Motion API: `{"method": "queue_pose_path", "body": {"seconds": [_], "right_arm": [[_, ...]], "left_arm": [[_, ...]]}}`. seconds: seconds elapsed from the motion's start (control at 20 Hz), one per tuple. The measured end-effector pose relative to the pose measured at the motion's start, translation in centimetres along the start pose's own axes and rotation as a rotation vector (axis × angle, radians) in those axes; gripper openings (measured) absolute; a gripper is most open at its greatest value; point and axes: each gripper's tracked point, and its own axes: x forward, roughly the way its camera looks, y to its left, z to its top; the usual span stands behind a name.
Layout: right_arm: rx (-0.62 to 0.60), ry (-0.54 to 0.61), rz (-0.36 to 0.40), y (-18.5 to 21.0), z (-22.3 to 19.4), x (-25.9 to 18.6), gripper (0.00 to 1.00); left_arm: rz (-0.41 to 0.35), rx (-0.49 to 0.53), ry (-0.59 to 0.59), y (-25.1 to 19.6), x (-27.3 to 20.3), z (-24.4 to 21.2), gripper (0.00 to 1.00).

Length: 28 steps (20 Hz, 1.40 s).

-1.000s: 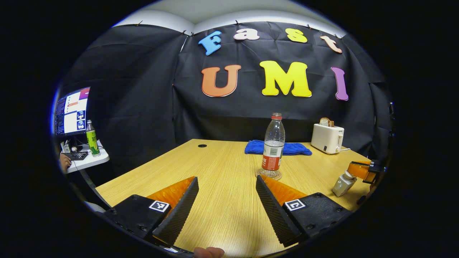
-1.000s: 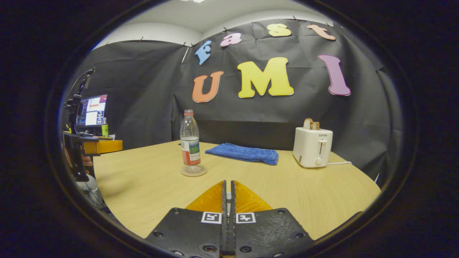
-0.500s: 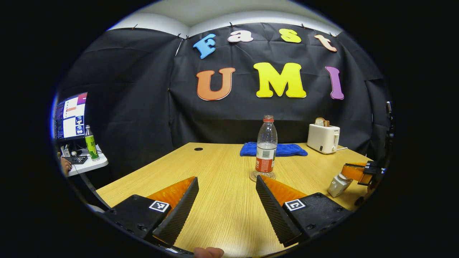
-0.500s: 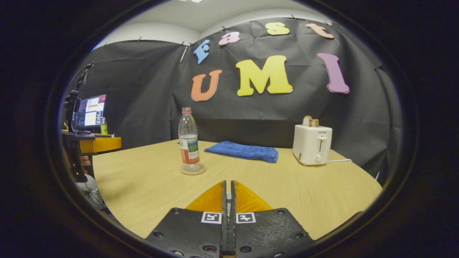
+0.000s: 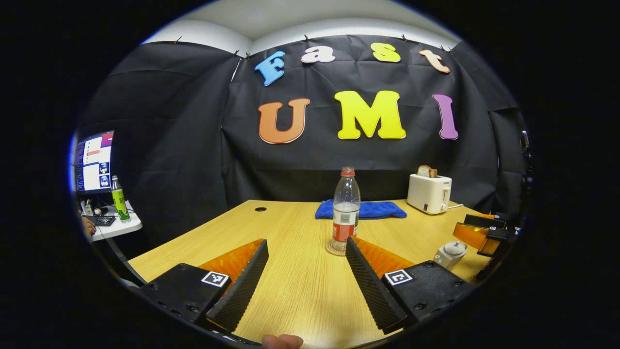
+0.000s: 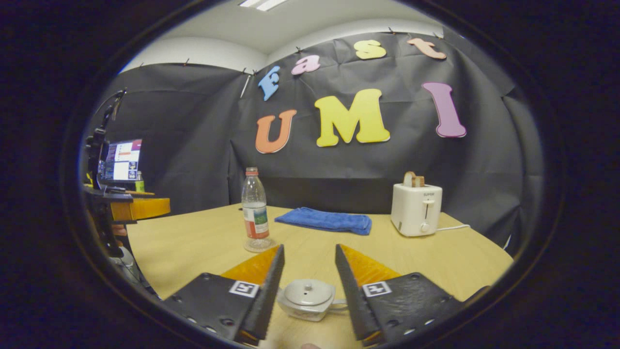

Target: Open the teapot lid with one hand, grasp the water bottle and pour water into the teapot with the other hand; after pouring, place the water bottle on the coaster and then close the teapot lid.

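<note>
Right tool (image 6: 309,271) spread wide, straddling the lidded teapot (image 6: 308,299) on the bench (image 6: 436,257). Left tool (image 5: 305,264) likewise released. Water bottle (image 5: 346,209) upright on the coaster (image 5: 334,249).

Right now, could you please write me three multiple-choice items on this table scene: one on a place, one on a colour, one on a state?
1. The clear plastic water bottle with a red cap stands
A. on the round coaster
B. on the blue folded towel
C. inside the white toaster

2. The towel is
A. green
B. blue
C. red

3. The small white teapot's lid is
A. off
B. held in tongs
C. on the teapot

Key: 1 A, the bottle's base sits on the coaster. 2 B, plainly blue. 3 C, the lid sits on the pot between the open right tongs.
</note>
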Motion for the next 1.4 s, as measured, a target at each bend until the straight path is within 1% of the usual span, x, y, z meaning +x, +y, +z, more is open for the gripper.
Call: {"method": "queue_pose_path", "body": {"seconds": [0.1,0.15,0.25,0.3,0.35,0.4,0.5,0.55,0.7,0.75,0.8,0.9,0.95,1.0,1.1,1.15,1.2,1.25,1.3,1.4], "right_arm": [[0.005,0.001,-0.039,-1.1,0.8,-0.4,0.98],[0.015,-0.003,-0.063,-1.7,1.4,-0.8,0.94],[0.034,-0.014,-0.123,-3.5,2.3,-1.6,0.95],[0.044,-0.022,-0.143,-4.0,2.7,-2.1,0.95],[0.047,-0.029,-0.164,-4.6,3.2,-2.6,0.95],[0.043,-0.032,-0.190,-5.4,3.6,-3.2,0.94],[0.027,-0.048,-0.228,-6.5,4.6,-4.5,0.95],[0.014,-0.061,-0.251,-7.1,5.2,-5.4,0.93],[-0.020,-0.101,-0.307,-8.7,6.7,-8.0,0.93],[-0.021,-0.109,-0.321,-9.1,7.1,-8.9,0.99],[-0.020,-0.121,-0.337,-9.6,7.5,-9.9,0.96],[-0.017,-0.147,-0.367,-10.5,8.4,-11.7,0.96],[-0.018,-0.157,-0.383,-10.8,8.8,-12.6,0.96],[-0.018,-0.167,-0.396,-11.0,9.1,-13.4,0.94],[-0.025,-0.182,-0.415,-11.2,9.6,-14.4,0.94],[-0.029,-0.184,-0.424,-11.4,9.6,-14.8,0.96],[-0.029,-0.185,-0.428,-11.4,9.7,-15.1,0.93],[-0.026,-0.184,-0.430,-11.4,9.7,-15.2,0.93],[-0.024,-0.180,-0.430,-11.2,9.7,-15.2,0.96],[-0.019,-0.169,-0.425,-10.8,9.3,-15.5,0.94]], "left_arm": [[-0.024,-0.001,-0.020,-1.7,0.1,1.1,1.00],[-0.034,-0.003,-0.031,-2.6,0.2,1.7,1.00],[-0.055,-0.007,-0.041,-4.6,0.2,2.5,1.00],[-0.059,-0.007,-0.044,-6.5,1.5,3.3,1.00],[-0.061,-0.007,-0.044,-7.4,1.6,3.6,1.00],[-0.061,-0.006,-0.045,-8.4,1.6,3.8,1.00],[-0.071,-0.007,-0.067,-10.4,1.5,4.7,1.00],[-0.075,-0.004,-0.085,-11.3,1.4,5.3,1.00],[-0.083,0.021,-0.145,-13.7,0.7,7.2,1.00],[-0.096,0.027,-0.160,-14.7,0.3,7.5,1.00],[-0.113,0.034,-0.174,-15.5,-0.4,7.8,1.00],[-0.147,0.051,-0.199,-16.7,-1.6,8.3,1.00],[-0.156,0.057,-0.207,-17.0,-2.0,8.4,1.00],[-0.157,0.056,-0.216,-17.0,-2.2,8.6,1.00],[-0.145,0.041,-0.217,-16.5,-2.3,8.7,0.98],[-0.133,0.029,-0.207,-16.2,-2.2,8.5,0.98],[-0.121,0.018,-0.195,-15.7,-2.1,8.3,0.98],[-0.107,0.013,-0.191,-15.2,-2.0,8.3,0.99],[-0.093,0.013,-0.192,-14.6,-2.0,8.3,0.99],[-0.080,0.026,-0.199,-14.2,-2.0,8.5,0.99]]}}
